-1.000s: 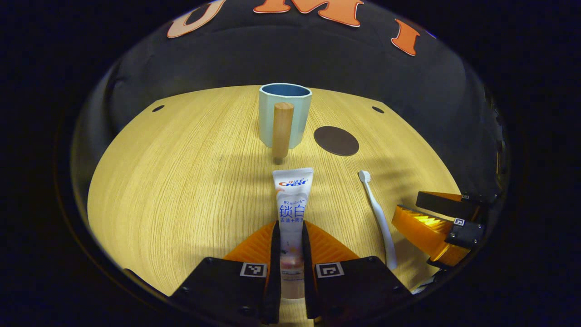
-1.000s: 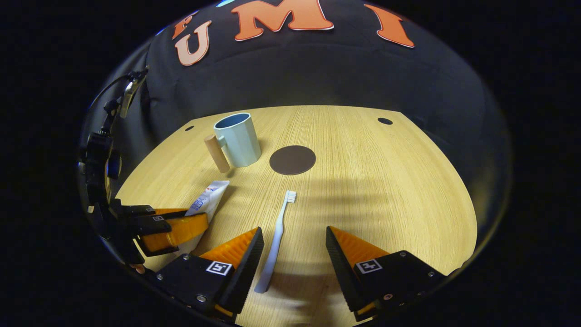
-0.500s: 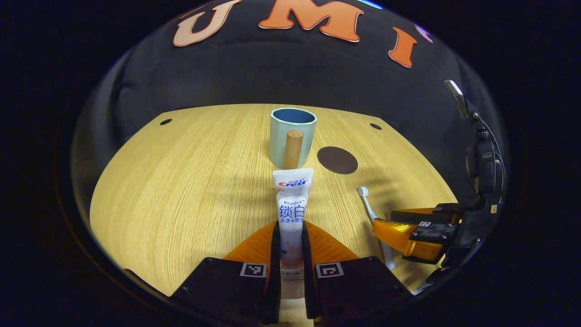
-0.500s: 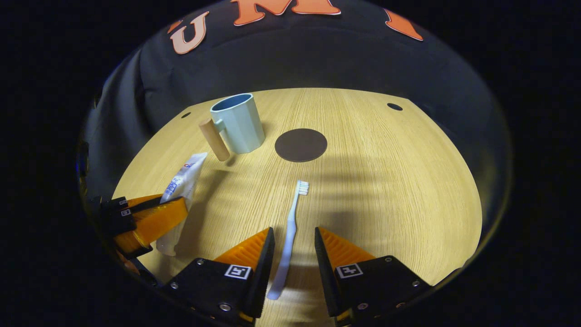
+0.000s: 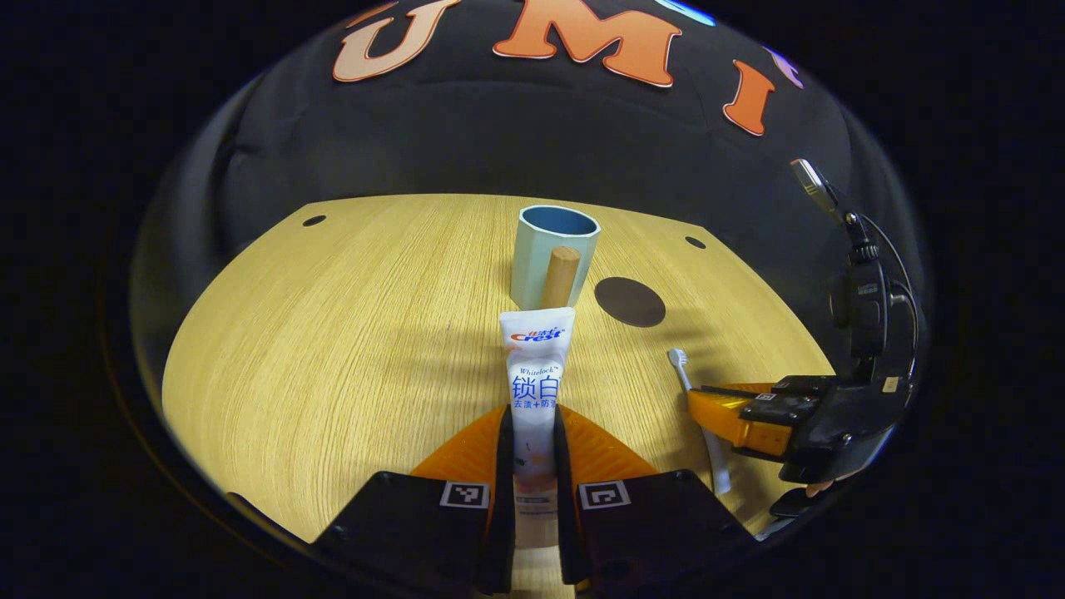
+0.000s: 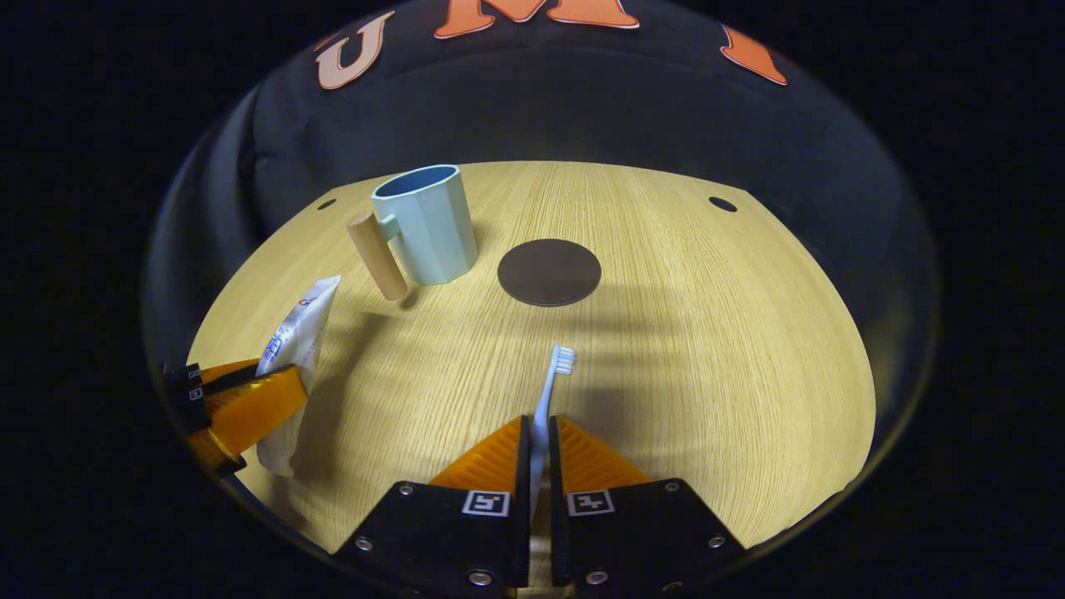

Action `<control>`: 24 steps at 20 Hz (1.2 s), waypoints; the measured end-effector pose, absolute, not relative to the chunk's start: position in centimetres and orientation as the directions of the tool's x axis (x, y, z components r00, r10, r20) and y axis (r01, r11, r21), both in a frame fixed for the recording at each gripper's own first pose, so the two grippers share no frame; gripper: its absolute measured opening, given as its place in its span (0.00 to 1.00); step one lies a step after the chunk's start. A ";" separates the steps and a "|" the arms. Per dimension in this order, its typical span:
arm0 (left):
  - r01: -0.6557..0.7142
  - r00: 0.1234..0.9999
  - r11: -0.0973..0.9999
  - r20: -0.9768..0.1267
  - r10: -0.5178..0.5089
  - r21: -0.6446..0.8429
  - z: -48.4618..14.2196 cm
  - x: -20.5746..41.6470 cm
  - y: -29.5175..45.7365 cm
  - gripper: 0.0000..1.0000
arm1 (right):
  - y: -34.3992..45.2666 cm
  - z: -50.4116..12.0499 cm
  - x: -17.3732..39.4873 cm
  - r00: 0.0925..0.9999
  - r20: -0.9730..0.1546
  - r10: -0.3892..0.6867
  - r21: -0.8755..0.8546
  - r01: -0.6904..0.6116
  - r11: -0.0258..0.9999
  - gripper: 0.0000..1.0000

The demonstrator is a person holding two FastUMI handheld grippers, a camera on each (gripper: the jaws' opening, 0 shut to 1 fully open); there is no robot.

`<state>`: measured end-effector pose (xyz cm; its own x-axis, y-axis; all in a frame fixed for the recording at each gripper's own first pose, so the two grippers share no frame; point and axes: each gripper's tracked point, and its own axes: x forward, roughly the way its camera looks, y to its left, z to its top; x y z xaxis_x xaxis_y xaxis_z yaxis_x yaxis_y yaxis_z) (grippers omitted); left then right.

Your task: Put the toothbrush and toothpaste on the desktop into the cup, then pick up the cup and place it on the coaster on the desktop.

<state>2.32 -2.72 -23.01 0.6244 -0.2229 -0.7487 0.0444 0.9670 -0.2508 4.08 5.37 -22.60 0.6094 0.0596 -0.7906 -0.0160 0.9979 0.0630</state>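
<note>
desk [image 6: 707, 349]: light wood grain, dark holes near far corners
cup [image 6: 428, 223]: upright on the desk
coaster [image 6: 549, 272]: flat, just beside the cup

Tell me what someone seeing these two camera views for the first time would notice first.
Probably the toothpaste tube, standing out straight ahead, clamped in the left gripper. Next, the toothbrush, pinched by its handle in the right gripper, bristles pointing forward. Beyond both, the pale blue cup with its wooden handle stands on the wooden desktop, just left of the dark round coaster.

Left gripper [image 5: 532, 433] clamps toothpaste [image 5: 535, 374]; cup [image 5: 552, 266] beyond.
</note>
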 end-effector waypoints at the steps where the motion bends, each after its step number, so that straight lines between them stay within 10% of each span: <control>1: 0.044 0.626 0.967 -0.748 -0.222 -0.250 -23.0 2.3 -2.7 0.25 | 5.6 -22.7 4.0 0.608 -0.790 0.075 0.078 -0.021 0.997 0.09; 24: 0.096 0.789 0.979 -0.586 -0.186 -0.182 -17.1 7.6 -2.9 0.25 | 3.3 -13.5 6.1 0.836 -0.534 0.123 0.082 -0.093 0.992 0.08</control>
